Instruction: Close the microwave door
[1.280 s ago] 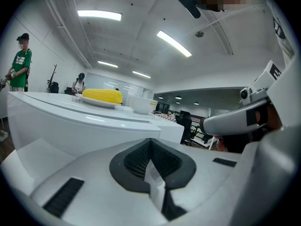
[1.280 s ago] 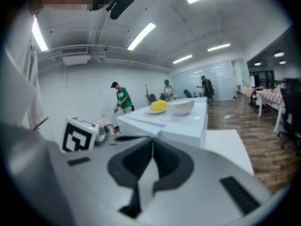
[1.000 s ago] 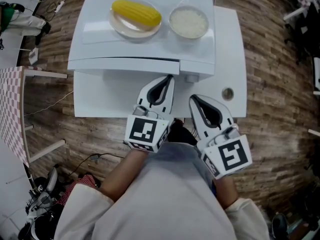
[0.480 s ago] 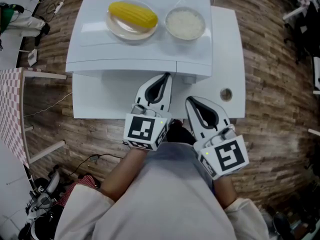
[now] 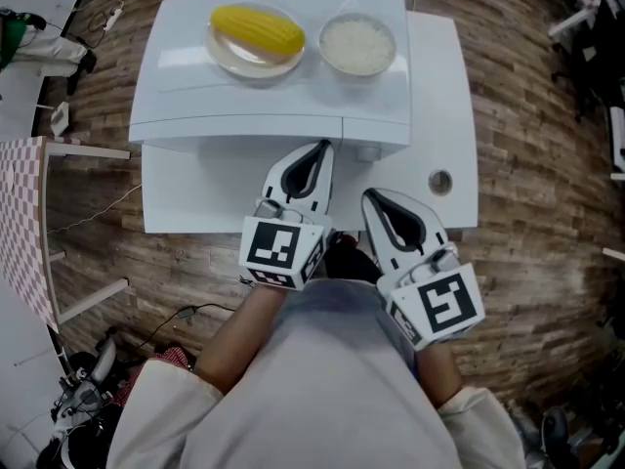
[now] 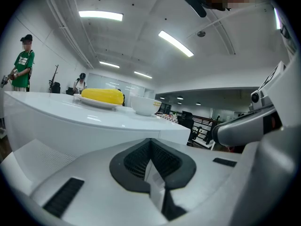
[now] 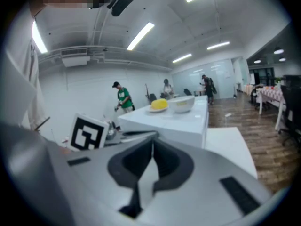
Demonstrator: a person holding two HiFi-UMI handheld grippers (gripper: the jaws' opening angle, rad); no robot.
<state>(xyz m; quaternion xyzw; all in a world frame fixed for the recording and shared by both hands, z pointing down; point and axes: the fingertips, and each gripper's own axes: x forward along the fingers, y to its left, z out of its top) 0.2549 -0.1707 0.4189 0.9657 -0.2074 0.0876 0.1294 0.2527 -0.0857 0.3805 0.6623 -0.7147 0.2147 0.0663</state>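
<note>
A white microwave (image 5: 283,96) stands on a white table (image 5: 444,86), seen from above. Its door (image 6: 70,126) looks flush with the front panel. On top sit a plate with a yellow corn cob (image 5: 259,29) and a bowl of rice (image 5: 357,45). My left gripper (image 5: 320,149) is shut and empty, its tip right at the microwave's front, near the seam between door and panel. My right gripper (image 5: 370,196) is also shut and empty, a little back from the front over the table. Both show pressed-together jaws in the left gripper view (image 6: 151,142) and the right gripper view (image 7: 153,142).
A round hole (image 5: 440,181) lies in the table to the right of the microwave. A checkered table (image 5: 20,213) stands at the left on the wooden floor, with cables nearby. People stand far behind, one (image 6: 21,62) at left and one (image 7: 123,98) beyond the microwave.
Nothing much: the whole view has drifted slightly left, and both grippers keep their places in front of the microwave, still shut.
</note>
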